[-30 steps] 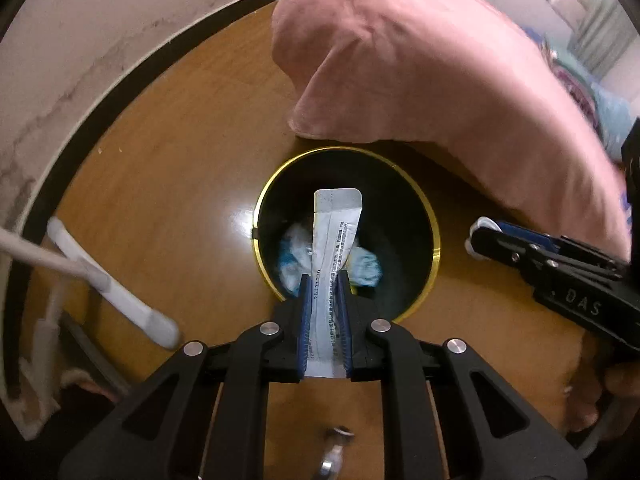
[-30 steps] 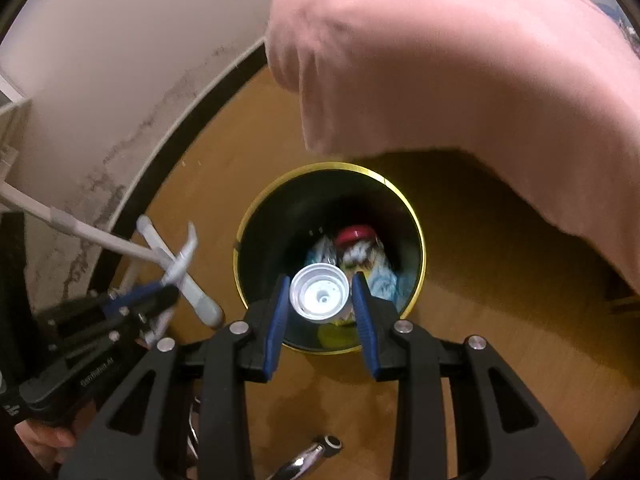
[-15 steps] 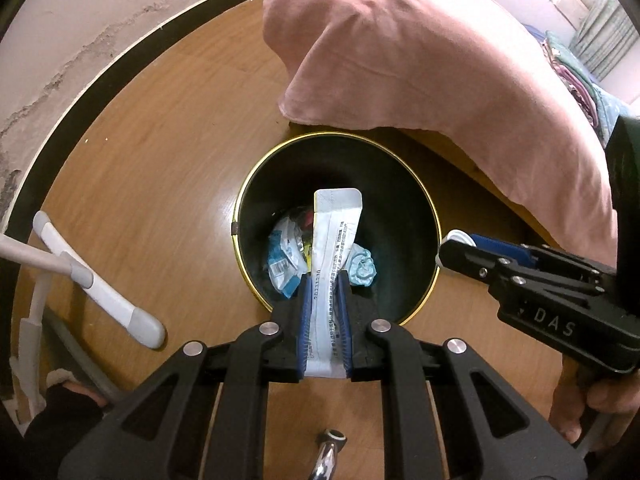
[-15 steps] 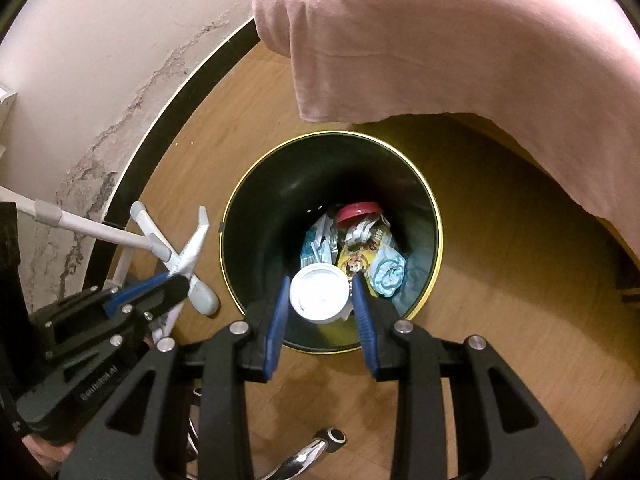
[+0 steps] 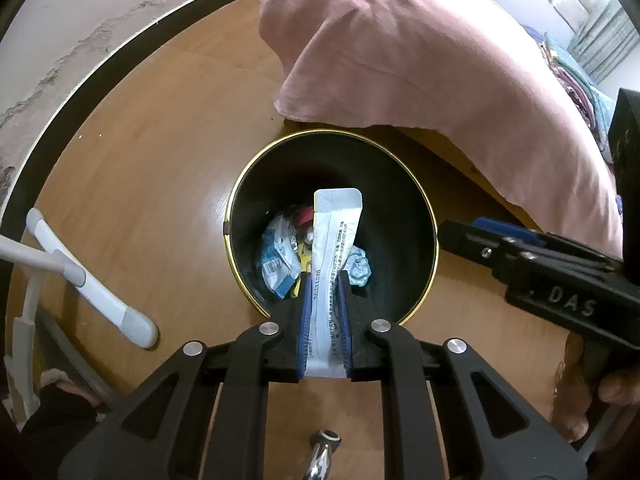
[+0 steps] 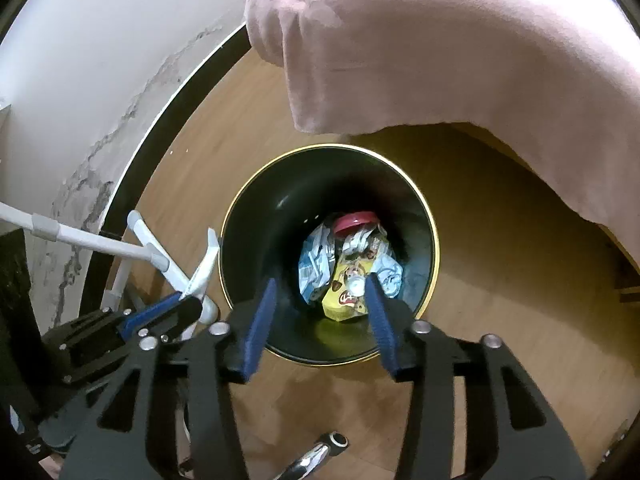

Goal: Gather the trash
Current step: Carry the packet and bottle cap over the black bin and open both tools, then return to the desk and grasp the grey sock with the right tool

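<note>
A black wastebasket with a gold rim stands on the wooden floor below the edge of a pink blanket and holds a red lid, a yellow snack wrapper and crumpled pale-blue wrappers. Over the wastebasket's near rim the right gripper is spread wide with nothing between its blue pads, while the left gripper pinches a long white printed sachet whose free end reaches out above the basket's mouth. Only the left wrist view shows the sachet; only the right wrist view gives a clear look at the snack wrapper, and each shows the other gripper beside the basket.
</note>
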The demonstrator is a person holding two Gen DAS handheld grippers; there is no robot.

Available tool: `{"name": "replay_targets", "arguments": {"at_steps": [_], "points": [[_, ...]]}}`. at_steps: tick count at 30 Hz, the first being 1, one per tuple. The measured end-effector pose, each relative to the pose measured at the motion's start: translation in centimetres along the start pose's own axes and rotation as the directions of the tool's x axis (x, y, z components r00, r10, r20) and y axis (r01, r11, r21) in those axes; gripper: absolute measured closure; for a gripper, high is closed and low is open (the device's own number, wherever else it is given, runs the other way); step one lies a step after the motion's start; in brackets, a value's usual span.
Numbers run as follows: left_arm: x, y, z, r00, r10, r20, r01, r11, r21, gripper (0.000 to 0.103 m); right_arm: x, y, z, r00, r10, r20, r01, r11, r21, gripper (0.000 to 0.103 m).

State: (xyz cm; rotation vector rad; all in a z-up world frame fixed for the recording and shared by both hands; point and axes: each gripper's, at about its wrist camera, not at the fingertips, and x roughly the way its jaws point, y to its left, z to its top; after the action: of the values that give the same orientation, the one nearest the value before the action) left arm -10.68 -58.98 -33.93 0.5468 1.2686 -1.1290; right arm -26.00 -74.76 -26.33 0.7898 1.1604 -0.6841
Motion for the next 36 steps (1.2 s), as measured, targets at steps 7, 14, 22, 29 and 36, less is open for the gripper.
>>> {"name": "replay_targets", "arguments": {"at_steps": [7,14,22,29,36], "points": [[0.1,-0.3,0.0,1.000,0.005,0.010,-0.005,1.000,0.016,0.090,-0.9,-1.0,0.0,1.000,-0.012,0.023,0.011,1.000,0.025,0.041],[-0.4,-0.3,-0.4,0.999,-0.016,0.045,0.015,1.000,0.018,0.039,-2.5,-1.6,-0.7,0.999,-0.030,0.032,0.028,0.999,0.041,0.039],[-5.4,-2.0,-1.2,0.994,0.060,0.092,-0.066,0.996,0.059,0.017,-8.7,-1.3,-0.3,0.991,-0.077,0.113,0.075,0.997,0.019,0.032],[-20.2,-3.7,-2.5,0.974,0.070,0.215,-0.091,0.992,0.089,0.012,-19.0,5.0,1.6,0.964,-0.016,0.266,0.049,0.992,-0.115,0.032],[-37.2,3.6,-7.7,0.895,0.199,0.400,-0.223,0.975,0.014,0.009,-26.1,21.5,0.2,0.917,0.256,0.306,-0.101,0.892,-0.441,0.026]]}}
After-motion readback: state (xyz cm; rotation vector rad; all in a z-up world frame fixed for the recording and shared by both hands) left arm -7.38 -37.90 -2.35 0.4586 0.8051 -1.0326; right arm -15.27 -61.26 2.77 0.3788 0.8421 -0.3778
